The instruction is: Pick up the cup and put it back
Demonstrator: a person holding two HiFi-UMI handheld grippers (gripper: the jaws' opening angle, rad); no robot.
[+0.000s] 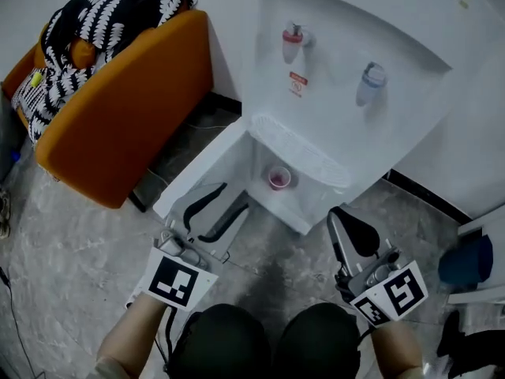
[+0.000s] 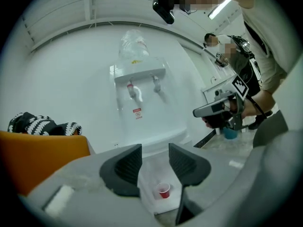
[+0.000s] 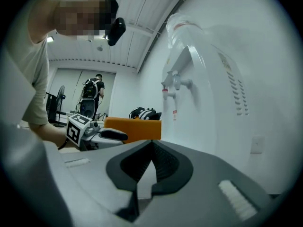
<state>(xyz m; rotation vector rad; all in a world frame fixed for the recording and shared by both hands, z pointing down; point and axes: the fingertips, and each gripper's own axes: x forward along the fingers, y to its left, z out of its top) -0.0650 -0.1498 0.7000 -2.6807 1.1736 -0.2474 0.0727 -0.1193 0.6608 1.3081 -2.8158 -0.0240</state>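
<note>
White dispenser (image 1: 355, 22) bears two taps (image 1: 293, 42), one cup (image 1: 278, 178).

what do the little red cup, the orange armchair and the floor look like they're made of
Red cup: likely thin plastic, smooth and slightly glossy with a pale rim; coated paper is possible.
Orange armchair: matte upholstery with no shine, fabric or faux leather; the weave is too small to tell.
Floor: polished stone or marble-look tile, grey with pale veining.

An orange armchair (image 1: 118, 125) stands on grey marbled floor (image 1: 63, 251) against a white wall (image 1: 229, 2).
</note>
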